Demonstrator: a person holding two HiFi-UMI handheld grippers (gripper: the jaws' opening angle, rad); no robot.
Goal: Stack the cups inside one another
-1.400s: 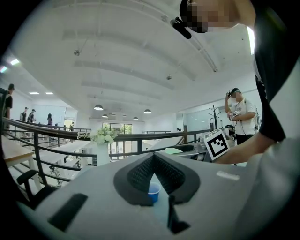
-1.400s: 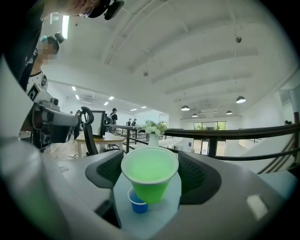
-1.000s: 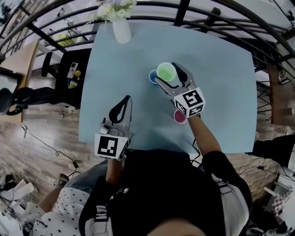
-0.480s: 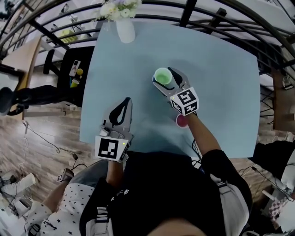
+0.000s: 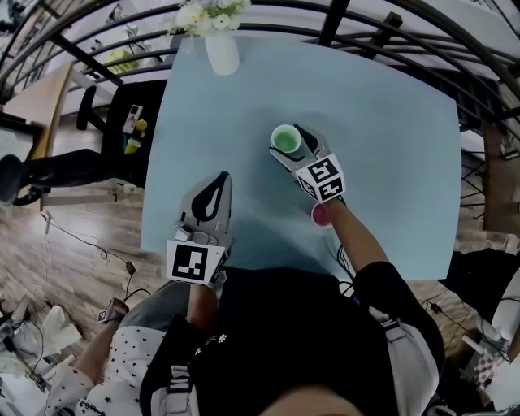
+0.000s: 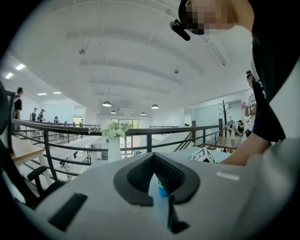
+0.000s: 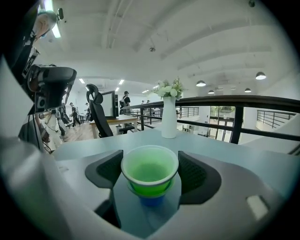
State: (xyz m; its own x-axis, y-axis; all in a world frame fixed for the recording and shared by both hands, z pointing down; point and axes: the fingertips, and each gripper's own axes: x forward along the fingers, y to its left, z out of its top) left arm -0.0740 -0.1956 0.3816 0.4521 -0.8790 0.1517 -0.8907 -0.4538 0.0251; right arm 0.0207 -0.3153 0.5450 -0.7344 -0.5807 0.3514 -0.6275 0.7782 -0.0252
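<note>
Change: the green cup (image 5: pixel 286 140) has come down with your right gripper (image 7: pixel 151 174). A second ago the blue cup showed beside it in the head view; now the green rim covers it.
Green cup: set inside the blue cup (image 7: pixel 151 201), just above centre of the head view. The right gripper view shows only a blue band under the green wall. Cannot tell whether it is fully seated.
Right gripper: jaws wide, one pad against each side of the green rim, still clamped on it.
Left gripper (image 5: pixel 223 175): tips together, nothing between them; it hangs over the lower left of the table (image 5: pixel 390 122), much where it was.
Meaning: judged, the first nest is done or nearly so. You have not let go yet.
Pink cup (image 5: pixel 319 216): stands alone just below your right gripper's marker cube, partly hidden by your wrist, and is not stacked yet.
Edges: the stack is mid-table, well apart from every edge. The pink cup is nearer the lower edge. The vase (image 5: pixel 221 53) stands at the upper left edge, with the railing (image 5: pixel 328 23) beyond.
Open room: bare table to the right and above the stack, and between the two grippers.
Watch: when you draw back, your wrist passes close over the pink cup, so lift clear before you retreat.
</note>
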